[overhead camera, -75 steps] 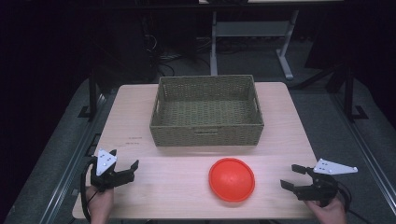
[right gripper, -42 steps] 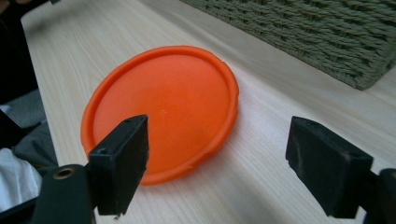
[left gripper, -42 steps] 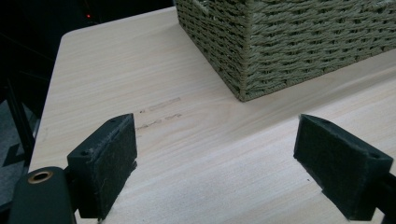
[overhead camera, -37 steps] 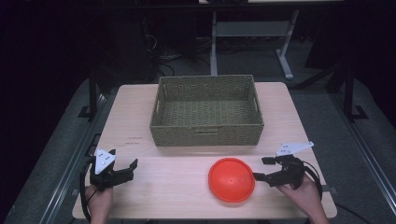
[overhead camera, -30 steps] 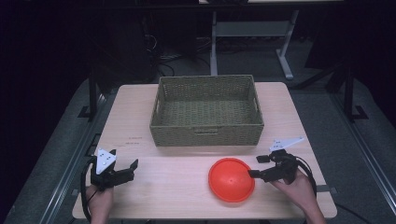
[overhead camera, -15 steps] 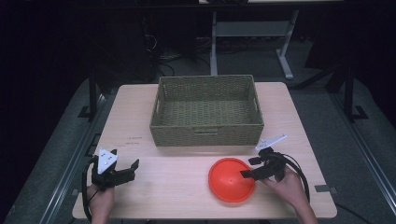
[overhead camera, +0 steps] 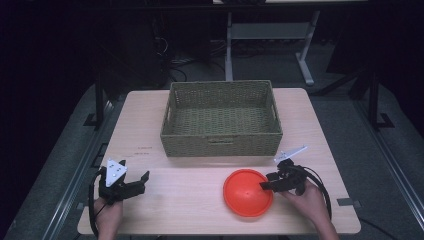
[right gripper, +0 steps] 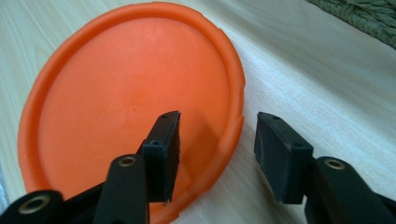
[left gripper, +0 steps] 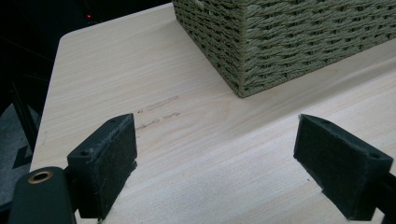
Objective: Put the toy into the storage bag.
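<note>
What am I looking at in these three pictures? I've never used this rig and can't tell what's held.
A person holds a two-fingered tool in each hand. The high view looks down on the wooden table; the other two pictures come from cameras riding on each tool. On the table sit a woven basket and an orange dish. The right gripper straddles the dish's rim, its fingers just closing but not yet pressing. The left gripper stands open over bare wood, holding nothing.
</note>
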A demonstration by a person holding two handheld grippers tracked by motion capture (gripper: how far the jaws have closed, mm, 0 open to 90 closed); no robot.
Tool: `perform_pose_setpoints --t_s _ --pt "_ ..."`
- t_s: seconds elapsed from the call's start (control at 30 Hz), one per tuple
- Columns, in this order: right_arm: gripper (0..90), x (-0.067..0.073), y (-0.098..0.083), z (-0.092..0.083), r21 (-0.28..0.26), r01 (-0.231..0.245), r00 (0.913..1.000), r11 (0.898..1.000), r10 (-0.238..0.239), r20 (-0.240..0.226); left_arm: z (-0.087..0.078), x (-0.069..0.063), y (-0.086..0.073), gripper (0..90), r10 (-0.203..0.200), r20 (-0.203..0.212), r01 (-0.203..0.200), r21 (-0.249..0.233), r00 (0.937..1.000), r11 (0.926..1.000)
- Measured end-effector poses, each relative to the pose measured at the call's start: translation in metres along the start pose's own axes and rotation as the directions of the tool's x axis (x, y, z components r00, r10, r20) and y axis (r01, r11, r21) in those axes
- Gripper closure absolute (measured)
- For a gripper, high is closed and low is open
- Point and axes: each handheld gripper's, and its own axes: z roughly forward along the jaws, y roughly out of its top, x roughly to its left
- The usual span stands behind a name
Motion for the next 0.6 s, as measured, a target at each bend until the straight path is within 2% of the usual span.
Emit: perform_pose_setpoints --t_s 0.43,0.6 --pt "63.3 -0.0001 -0.0016 0.0021 0.0 0.011 0.9999 1.0 -0.011 -0.002 0.0009 -0.0022 0.001 12.8 0.011 0.009 -0.011 -0.002 0.9999 0.9999" --pt "70.8 0.002 -0.0019 -0.0051 -0.045 0.017 0.9999 0.999 -0.017 -0.001 0.0014 -0.0032 0.0011 12.8 0.013 0.012 -0.013 0.0 0.9998 0.9999"
